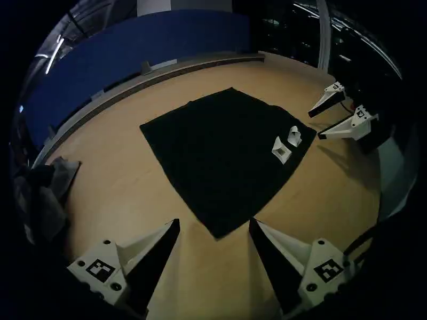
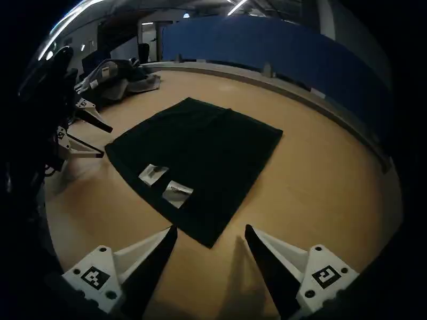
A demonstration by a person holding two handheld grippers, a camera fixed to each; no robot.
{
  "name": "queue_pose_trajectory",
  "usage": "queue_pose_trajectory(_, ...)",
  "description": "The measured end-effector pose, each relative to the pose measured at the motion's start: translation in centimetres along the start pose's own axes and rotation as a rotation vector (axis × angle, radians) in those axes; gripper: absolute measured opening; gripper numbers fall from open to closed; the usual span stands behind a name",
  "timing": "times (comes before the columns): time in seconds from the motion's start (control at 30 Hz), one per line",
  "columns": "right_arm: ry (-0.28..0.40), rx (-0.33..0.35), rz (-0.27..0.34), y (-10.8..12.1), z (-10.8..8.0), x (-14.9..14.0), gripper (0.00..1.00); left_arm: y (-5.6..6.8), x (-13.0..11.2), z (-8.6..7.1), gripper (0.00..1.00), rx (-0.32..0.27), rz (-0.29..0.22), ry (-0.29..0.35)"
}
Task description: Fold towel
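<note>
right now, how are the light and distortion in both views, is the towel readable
Left gripper view: dim; the black towel reads as a flat dark patch, its two white tags stand out, the fisheye bows the wooden table. Right gripper view: also dim; faint creases show on the towel, the right gripper throws soft shadows on the table.

Pale wooden surface (image 1: 123, 181) is spreading across both views, catching dim light. Blue partition (image 1: 139, 48) is running along its far edge, with a grey ledge (image 1: 181, 68) lying at the partition's foot. Heap of grey fabric (image 2: 120, 80) is slumping at one end of the surface, near the ledge. White column (image 1: 323, 37) is standing beyond the far corner. Ceiling strip lights (image 2: 237, 7) are glowing overhead.
</note>
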State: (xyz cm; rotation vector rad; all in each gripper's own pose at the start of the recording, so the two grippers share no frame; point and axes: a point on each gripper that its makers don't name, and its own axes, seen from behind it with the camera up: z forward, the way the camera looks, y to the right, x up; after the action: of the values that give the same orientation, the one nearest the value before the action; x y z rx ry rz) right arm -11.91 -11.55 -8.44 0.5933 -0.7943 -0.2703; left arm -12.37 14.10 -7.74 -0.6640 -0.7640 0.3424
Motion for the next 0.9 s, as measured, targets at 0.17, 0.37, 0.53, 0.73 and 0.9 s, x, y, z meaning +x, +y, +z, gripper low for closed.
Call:
queue_pose_trajectory(0.17,-0.027,0.008,-0.002,-0.3,0.3,-0.6,0.85,0.3,-0.6,0.3,0.79,-0.002,0.008,-0.032)
queue_pose_trajectory(0.37,-0.043,0.002,0.001,-0.4,0.5,-1.1,0.71,0.7,-0.6,0.5,0.68,-0.005,0.002,-0.045)
queue_pose_trajectory(0.53,-0.049,0.012,0.019,-0.5,0.6,-1.3,0.59,1.2,-0.7,0.6,0.54,-0.02,-0.005,-0.055)
queue_pose_trajectory(0.73,-0.047,-0.002,0.029,-0.3,0.7,-1.2,0.37,1.8,-0.8,0.7,0.42,-0.028,-0.003,-0.061)
queue_pose_trajectory(0.9,-0.046,-0.005,0.035,-0.3,0.7,-1.1,0.31,2.1,-0.7,0.7,0.28,-0.029,0.009,-0.062)
